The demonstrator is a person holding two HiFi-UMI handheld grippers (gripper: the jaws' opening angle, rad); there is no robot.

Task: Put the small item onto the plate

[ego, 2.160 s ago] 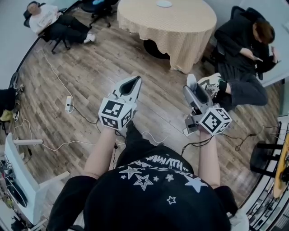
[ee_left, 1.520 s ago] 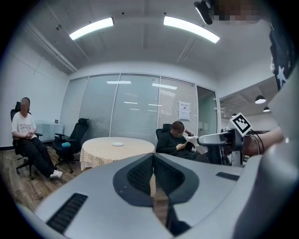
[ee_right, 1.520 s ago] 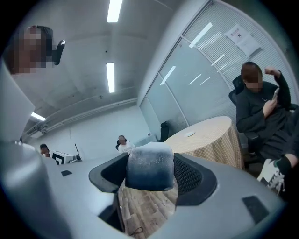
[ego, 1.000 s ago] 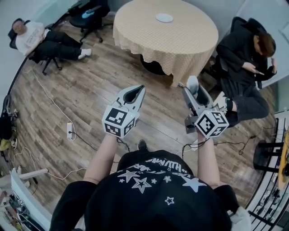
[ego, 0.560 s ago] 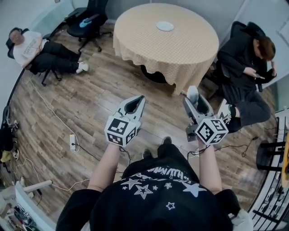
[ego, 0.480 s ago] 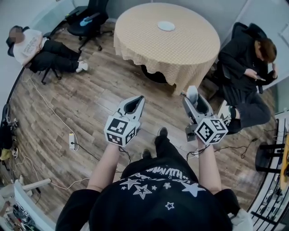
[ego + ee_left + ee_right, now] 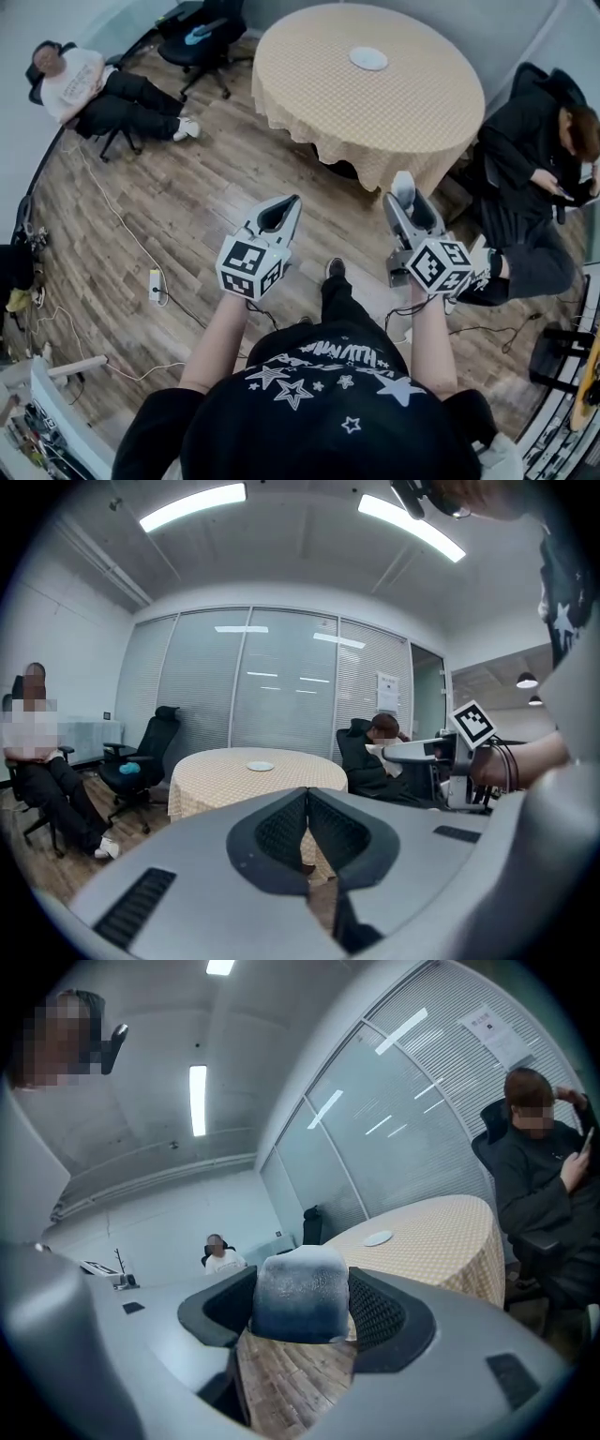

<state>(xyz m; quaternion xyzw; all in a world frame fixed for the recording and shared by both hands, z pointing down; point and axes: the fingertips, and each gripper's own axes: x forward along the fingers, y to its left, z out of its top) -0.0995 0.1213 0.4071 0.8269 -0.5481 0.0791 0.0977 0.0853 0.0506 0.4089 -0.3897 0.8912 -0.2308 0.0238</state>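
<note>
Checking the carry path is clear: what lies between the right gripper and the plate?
Only bare tablecloth, from its draped edge inward; the head view shows nothing else between the right gripper and the plate.

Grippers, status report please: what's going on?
Left gripper shut, empty. Right gripper shut on whitish block. Plate on round table ahead, not yet reached. Nothing blocking.

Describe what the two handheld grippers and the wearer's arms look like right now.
The left gripper and right gripper are light grey, tapering plastic shells with black textured jaw pads. Each carries a white cube printed with black square markers at its rear. A thin cable hangs below the right one. The person wears a black short-sleeved top printed with white stars; the forearms are bare.
</note>
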